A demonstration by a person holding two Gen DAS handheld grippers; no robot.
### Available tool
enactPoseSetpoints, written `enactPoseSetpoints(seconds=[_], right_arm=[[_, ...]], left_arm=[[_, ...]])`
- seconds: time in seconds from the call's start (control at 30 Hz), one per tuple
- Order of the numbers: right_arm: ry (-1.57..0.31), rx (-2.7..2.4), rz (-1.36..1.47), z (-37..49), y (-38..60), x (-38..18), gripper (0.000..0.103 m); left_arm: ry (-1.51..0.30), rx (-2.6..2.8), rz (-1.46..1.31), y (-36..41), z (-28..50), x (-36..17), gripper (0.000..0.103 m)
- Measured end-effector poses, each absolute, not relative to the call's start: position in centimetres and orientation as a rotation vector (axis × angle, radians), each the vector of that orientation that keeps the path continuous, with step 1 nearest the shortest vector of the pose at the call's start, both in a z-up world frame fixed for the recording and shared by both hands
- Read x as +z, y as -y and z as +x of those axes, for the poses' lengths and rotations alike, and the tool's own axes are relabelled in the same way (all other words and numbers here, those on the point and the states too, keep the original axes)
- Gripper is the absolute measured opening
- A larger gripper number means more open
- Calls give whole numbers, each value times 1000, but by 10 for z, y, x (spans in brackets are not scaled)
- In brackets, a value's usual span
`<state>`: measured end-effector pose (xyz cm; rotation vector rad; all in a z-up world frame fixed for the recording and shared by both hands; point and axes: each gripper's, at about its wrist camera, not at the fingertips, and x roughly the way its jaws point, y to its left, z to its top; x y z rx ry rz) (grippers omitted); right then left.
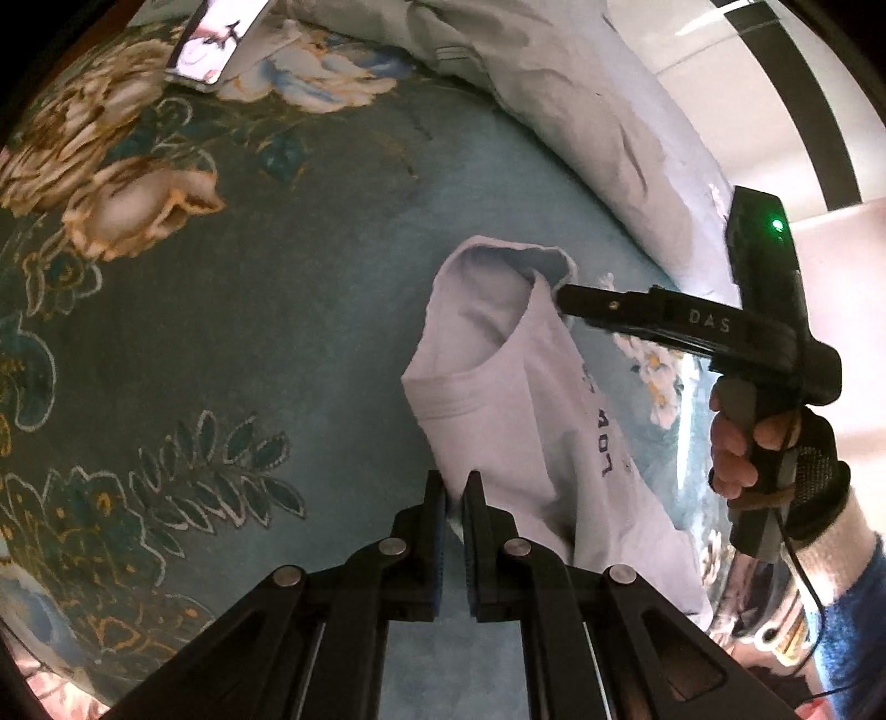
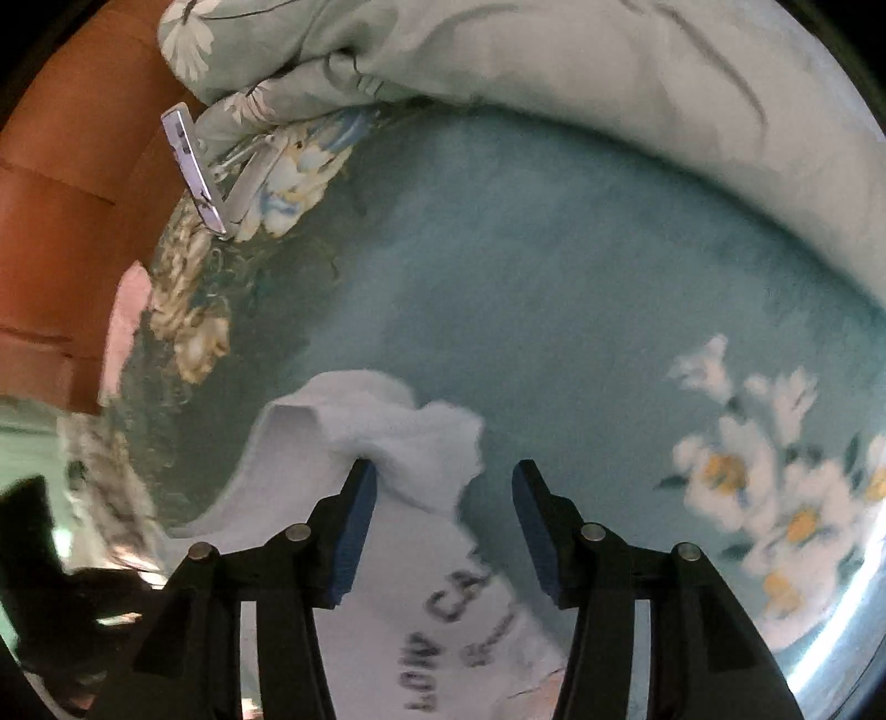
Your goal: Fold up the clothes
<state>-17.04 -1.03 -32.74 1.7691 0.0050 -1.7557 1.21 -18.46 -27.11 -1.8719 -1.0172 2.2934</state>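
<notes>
A pale lilac T-shirt (image 1: pixel 498 387) with dark lettering lies bunched on a teal floral bedspread (image 1: pixel 277 332). My left gripper (image 1: pixel 455 493) is at the shirt's near edge, its fingers closed to a narrow gap with a fold of the cloth pinched between them. My right gripper (image 1: pixel 565 302), held by a gloved hand (image 1: pixel 775 454), reaches the shirt's far raised corner from the right. In the right wrist view the right gripper (image 2: pixel 443 487) stands open. The shirt (image 2: pixel 387 443) rests against its left pad (image 2: pixel 357 515), and the right pad is clear of the cloth.
A crumpled grey-green duvet (image 1: pixel 554 83) is heaped along the far side of the bed (image 2: pixel 554 55). A phone on a stand (image 1: pixel 216 39) sits at the far left (image 2: pixel 194 166). An orange-brown headboard (image 2: pixel 55 194) is at the left. The bed's edge runs along the right.
</notes>
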Motion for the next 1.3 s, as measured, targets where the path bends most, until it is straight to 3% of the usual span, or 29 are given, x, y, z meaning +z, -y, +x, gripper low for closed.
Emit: enactPoseSetpoints(seconds=[0.07,0.13,0.2,0.33,0.57,0.9,1.07,1.3], right_arm=[[-5,-1759,1790,-167,17,-329,49],[26,-1782,1818,-166,20,-329,14],[83,-1822,1846,-168,19,-327,10],[253,-1976,1769,-172,-10,-281,8],[382,-2267,1484,-156,-101,-129,6],[134,-2542,1057,-53,-192,78,5],[81,-2590,906,-7,-221,155,5],[-8,-2627,722,68,-253,226,5]], left_arm=[[1009,2282,-1861,185,13,-269,6],[1015,2274,-1850,185,11,-267,6],[1020,2270,-1835,184,7,-264,6],[981,2299,-1769,186,3,-240,6],[883,2426,-1555,174,-7,-156,6],[506,2620,-1191,84,-1,23,6],[335,2683,-1045,41,24,107,6],[172,2743,-897,8,73,177,6]])
